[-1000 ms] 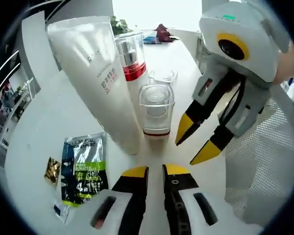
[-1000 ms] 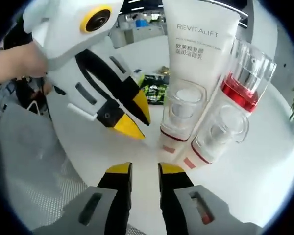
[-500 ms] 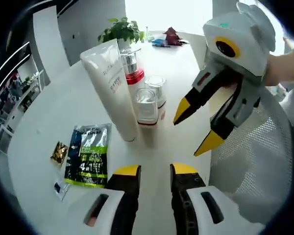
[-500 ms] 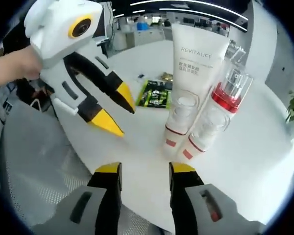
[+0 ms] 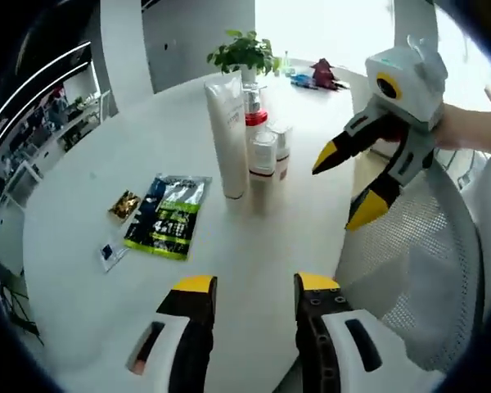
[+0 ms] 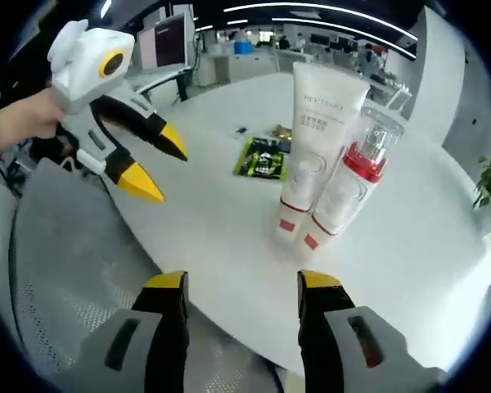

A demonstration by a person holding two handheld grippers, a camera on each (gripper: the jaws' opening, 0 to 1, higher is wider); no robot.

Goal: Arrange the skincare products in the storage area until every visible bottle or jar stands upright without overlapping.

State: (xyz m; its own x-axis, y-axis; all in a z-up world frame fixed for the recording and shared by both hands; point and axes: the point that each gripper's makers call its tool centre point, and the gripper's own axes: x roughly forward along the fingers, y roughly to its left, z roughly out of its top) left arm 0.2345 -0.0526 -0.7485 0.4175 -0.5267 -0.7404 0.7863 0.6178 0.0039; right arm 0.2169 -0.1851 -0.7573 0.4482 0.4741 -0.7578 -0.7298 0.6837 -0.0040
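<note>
Both grippers, left gripper (image 5: 248,283) and right gripper (image 6: 242,281), are hanging open, empty. Tube (image 5: 227,137), bottle (image 5: 254,123), 2 jars (image 5: 263,153) are standing upright, touching; left view is adding plant (image 5: 244,54), sachet (image 5: 169,215).

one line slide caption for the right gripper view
Open right gripper faces upright white tube and red-banded bottle on white table.

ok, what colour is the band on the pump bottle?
Red, around the pump bottle just below its clear cap; it shows best in the right gripper view.
</note>
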